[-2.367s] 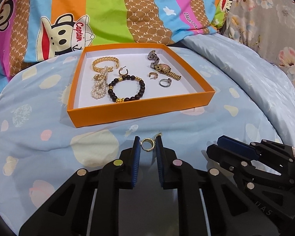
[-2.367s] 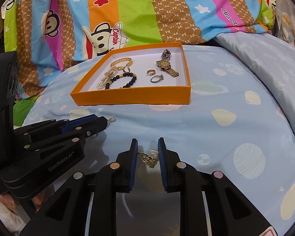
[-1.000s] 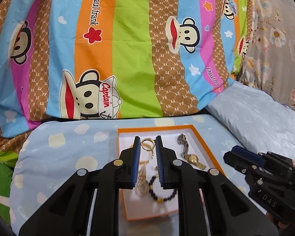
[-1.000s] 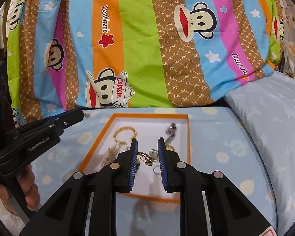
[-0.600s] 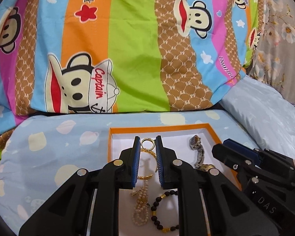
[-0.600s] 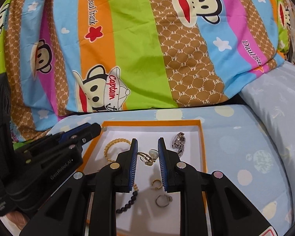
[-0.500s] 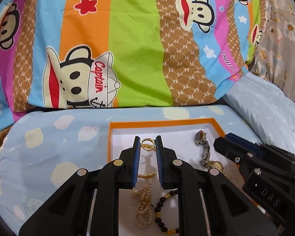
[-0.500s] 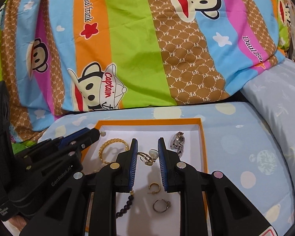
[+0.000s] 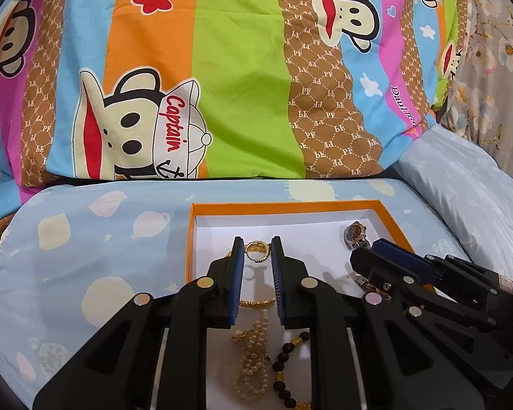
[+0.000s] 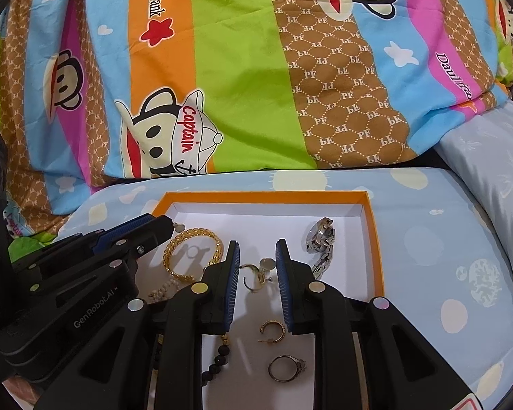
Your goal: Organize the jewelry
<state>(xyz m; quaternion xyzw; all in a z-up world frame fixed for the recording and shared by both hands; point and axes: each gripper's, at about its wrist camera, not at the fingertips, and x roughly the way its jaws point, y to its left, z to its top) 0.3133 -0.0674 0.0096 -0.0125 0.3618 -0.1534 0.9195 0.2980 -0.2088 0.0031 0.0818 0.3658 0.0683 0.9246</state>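
An orange box point(image 9: 290, 206) with a white floor lies on a light blue pillow. My left gripper point(image 9: 256, 247) hovers over its near left part, shut on a small gold hoop earring point(image 9: 256, 250) at the fingertips. My right gripper point(image 10: 258, 249) hangs over the box's middle. Its jaws are opening, and a gold earring with a round disc point(image 10: 256, 273) still spans the gap between the pads. Inside the box point(image 10: 266, 195) lie a gold chain bracelet point(image 10: 193, 253), a silver watch point(image 10: 319, 239), a gold hoop point(image 10: 273, 330), a silver ring point(image 10: 287, 369), a pearl bracelet point(image 9: 253, 365) and a dark bead bracelet point(image 9: 285, 369).
A striped monkey-print quilt point(image 9: 239, 85) rises right behind the box. A second pale blue pillow point(image 9: 461, 198) lies to the right, with a floral cloth point(image 9: 489, 68) beyond it. The two grippers hang side by side over the box, close together.
Both grippers came forward and down from the sheet in front of the box to just above its floor, each carrying its earring. The right jaws stand slightly wider.
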